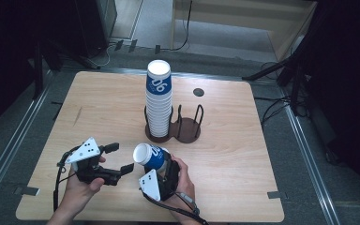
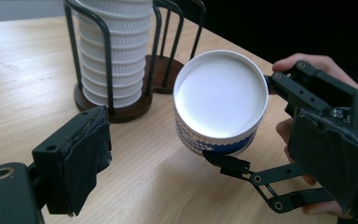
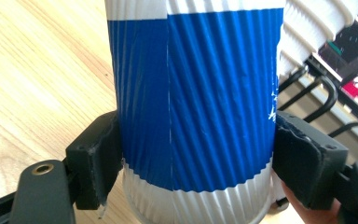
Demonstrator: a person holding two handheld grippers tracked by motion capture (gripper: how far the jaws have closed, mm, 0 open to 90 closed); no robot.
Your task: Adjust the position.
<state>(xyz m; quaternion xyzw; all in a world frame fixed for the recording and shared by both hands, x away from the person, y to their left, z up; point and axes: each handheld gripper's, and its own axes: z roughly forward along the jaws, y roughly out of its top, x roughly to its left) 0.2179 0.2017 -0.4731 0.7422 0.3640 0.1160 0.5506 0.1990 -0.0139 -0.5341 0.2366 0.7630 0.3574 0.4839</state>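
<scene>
At the near edge of the table we see the person's two hands, each holding a gripper. The right gripper sits just right of the middle of that near edge, and its jaws pinch a blue and white paper cup, one pad pressed on each side of the ribbed blue band, as the right gripper view shows close up. The cup is tipped on its side, its open mouth turned left toward the other hand. The left gripper is toward the near left corner, its jaws spread with nothing between them; in the left gripper view the cup's white mouth faces us beyond the two pads, apart from both.

The table is pale wood with a visible grain and rounded corners, bare around the hands. Near its middle stands a dark wire cup holder with two round bases side by side. A tall stack of cups fills the left one, white ribbed rims piled up and a blue cup on top; the right one holds nothing. Toward the far edge, right of the stack, there is a small dark round cap set in the wood.

Beyond the table we see a grey floor with cables running across it, dark stand legs at both sides, pale wooden furniture at the far right, and tape marks on the floor by the near corners
</scene>
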